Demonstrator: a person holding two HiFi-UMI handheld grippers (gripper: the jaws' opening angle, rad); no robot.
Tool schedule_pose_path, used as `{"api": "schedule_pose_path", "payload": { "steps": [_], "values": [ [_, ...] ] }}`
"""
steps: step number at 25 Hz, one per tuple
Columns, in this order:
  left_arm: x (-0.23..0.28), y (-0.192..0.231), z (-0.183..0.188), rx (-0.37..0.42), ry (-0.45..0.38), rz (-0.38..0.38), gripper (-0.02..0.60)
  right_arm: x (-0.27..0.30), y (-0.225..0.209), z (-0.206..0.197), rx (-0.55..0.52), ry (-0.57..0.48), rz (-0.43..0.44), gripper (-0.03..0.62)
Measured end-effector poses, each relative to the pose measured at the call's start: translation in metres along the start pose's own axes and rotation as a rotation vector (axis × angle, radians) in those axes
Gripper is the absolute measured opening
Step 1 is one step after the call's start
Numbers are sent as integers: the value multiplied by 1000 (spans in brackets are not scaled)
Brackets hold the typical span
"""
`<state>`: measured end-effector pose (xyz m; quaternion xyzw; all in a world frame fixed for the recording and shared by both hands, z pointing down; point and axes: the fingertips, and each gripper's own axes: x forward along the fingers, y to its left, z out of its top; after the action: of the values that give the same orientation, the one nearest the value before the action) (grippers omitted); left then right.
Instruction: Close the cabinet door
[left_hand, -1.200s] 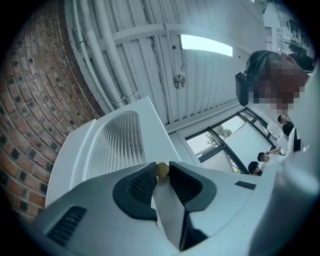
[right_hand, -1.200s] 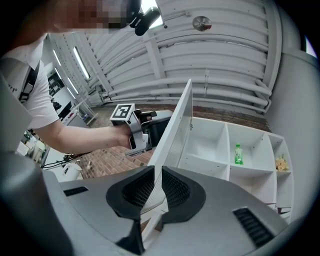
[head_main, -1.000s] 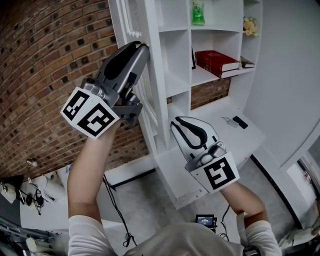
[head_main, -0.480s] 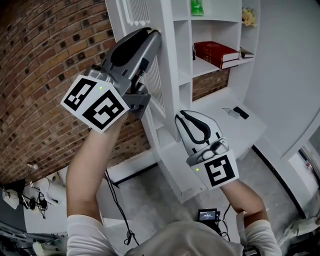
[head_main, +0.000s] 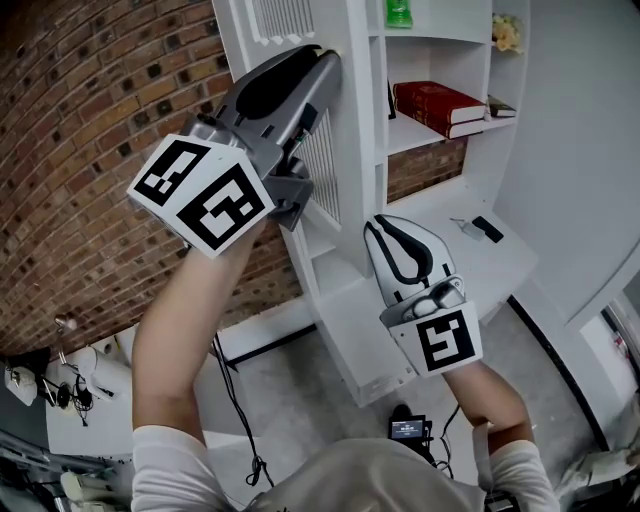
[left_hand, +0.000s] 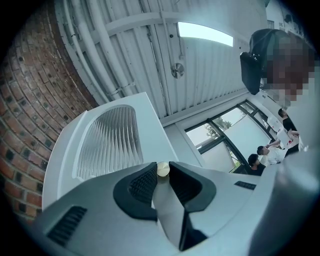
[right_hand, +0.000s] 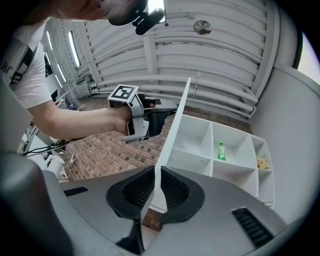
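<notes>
So the cabinet door is a white framed panel with a ribbed, frosted-looking insert down its middle. It's swung out from the white cabinet, not flush with the shelf fronts. In the head view it sits up around 12 o'clock, with the brick wall off at 9 o'clock. In the left gripper view the ribbed insert has a rounded top, and there's a little round brass-coloured knob on the frame beside it.

The left hand-held gripper is up at 11 o'clock in the head view, against the door's upper part. Its own view shows the jaws pinched in on that knob, one pad on either side of it.

The right hand-held gripper is lower, just right of centre, at the door's bottom stretch. In its view the door shows edge-on as a thin white strip running from 12 o'clock straight down between the jaws. They're nearly together, with the pads looking pressed on both faces of the strip, so it seems clamped on the door's edge.

The open shelves to the right of the door hold a green bottle at the very top and a red book lying flat at 1 o'clock. The white desk part sits below them at 3 o'clock.
</notes>
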<state>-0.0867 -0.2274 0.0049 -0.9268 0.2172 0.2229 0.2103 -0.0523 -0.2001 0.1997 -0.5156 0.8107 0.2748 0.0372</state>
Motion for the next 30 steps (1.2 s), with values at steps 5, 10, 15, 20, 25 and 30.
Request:
{"api": "schedule_pose_path", "payload": {
  "steps": [5, 10, 15, 20, 25, 30],
  "values": [
    [16, -3, -8, 30, 20, 25, 81, -1, -20, -7, 18, -16, 21, 46],
    [34, -7, -17, 62, 43, 52, 79, -2, -41, -16, 22, -31, 41, 46],
    [54, -7, -28, 98, 67, 93, 78, 0, -63, -25, 6, -49, 54, 46],
    [86, -7, -45, 116, 97, 125, 77, 4, -98, -43, 19, -36, 50, 46],
    [91, -4, -52, 133, 113, 145, 75, 8, -105, -50, 28, -40, 50, 46],
    [111, 0, -66, 145, 124, 169, 75, 12, -125, -61, 29, -43, 65, 46]
  ]
}}
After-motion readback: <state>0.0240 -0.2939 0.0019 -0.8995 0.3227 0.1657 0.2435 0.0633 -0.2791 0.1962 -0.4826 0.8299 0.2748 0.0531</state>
